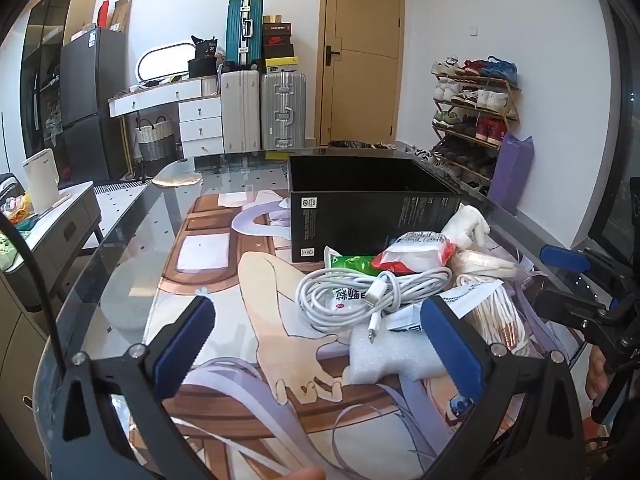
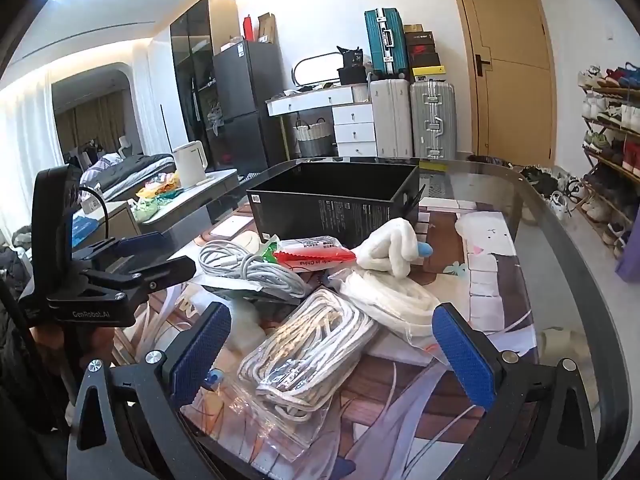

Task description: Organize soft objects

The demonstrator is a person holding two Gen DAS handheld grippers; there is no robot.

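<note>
1. The bagged white cord (image 2: pixel 308 356) lies on the glass table (image 2: pixel 560 240), at the near edge of the pile, in front of the black box (image 2: pixel 332 208).
2. Its long axis runs diagonally, from near-left to far-right.
3. The right gripper (image 2: pixel 332 348) is nearer: wide open, empty, the bag lying between its fingers.
4. The left gripper (image 1: pixel 316 344), also wide open and empty, faces the loose white cable (image 1: pixel 360 296).

A lived-in home: stacked hard-shell suitcases (image 1: pixel 262 80), a tiered wooden shoe rack (image 1: pixel 474 114), a white drawer desk (image 1: pixel 188 110), and probably a bed (image 2: pixel 128 172).
</note>
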